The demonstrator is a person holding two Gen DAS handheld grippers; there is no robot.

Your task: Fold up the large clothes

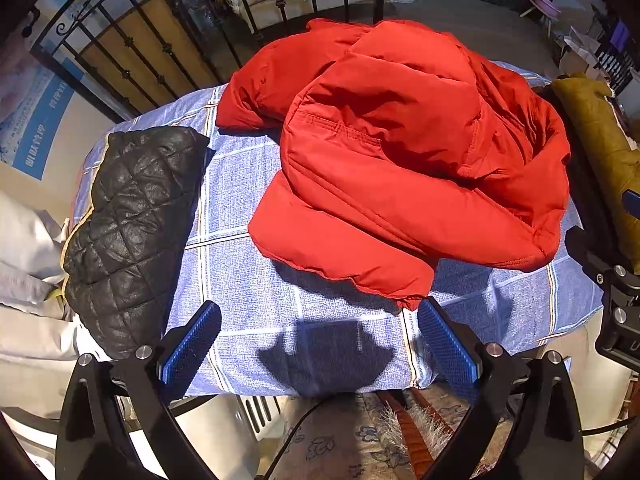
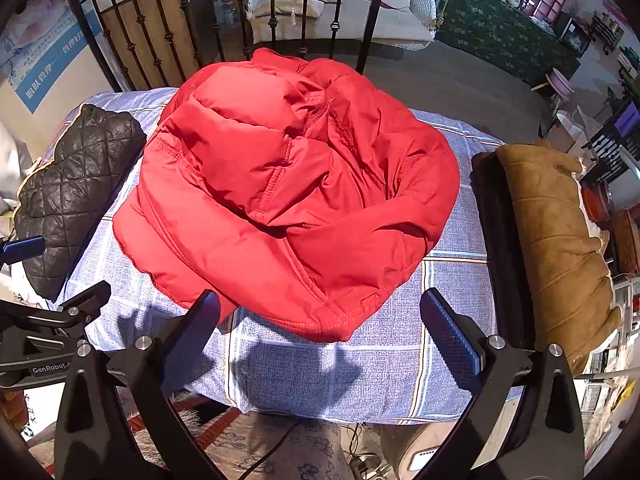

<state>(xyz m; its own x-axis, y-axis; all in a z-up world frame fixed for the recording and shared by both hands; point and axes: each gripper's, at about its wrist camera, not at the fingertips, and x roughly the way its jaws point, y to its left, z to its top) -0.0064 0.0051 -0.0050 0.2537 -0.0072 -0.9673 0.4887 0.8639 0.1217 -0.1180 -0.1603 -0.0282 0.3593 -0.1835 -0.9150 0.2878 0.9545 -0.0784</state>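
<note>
A red puffer jacket point(image 1: 400, 160) lies crumpled in a heap on a table covered with a blue checked cloth point(image 1: 248, 280); it also shows in the right wrist view point(image 2: 288, 200). My left gripper point(image 1: 320, 340) is open and empty, just short of the jacket's near hem, above the cloth's front edge. My right gripper point(image 2: 320, 332) is open and empty, its fingers either side of the jacket's near hem. Each gripper shows at the edge of the other's view.
A folded black quilted jacket point(image 1: 132, 232) lies at the table's left edge. A folded tan coat point(image 2: 560, 240) lies at the right edge. A black iron railing point(image 1: 160, 48) stands behind the table. A patterned rug point(image 1: 340, 440) lies below.
</note>
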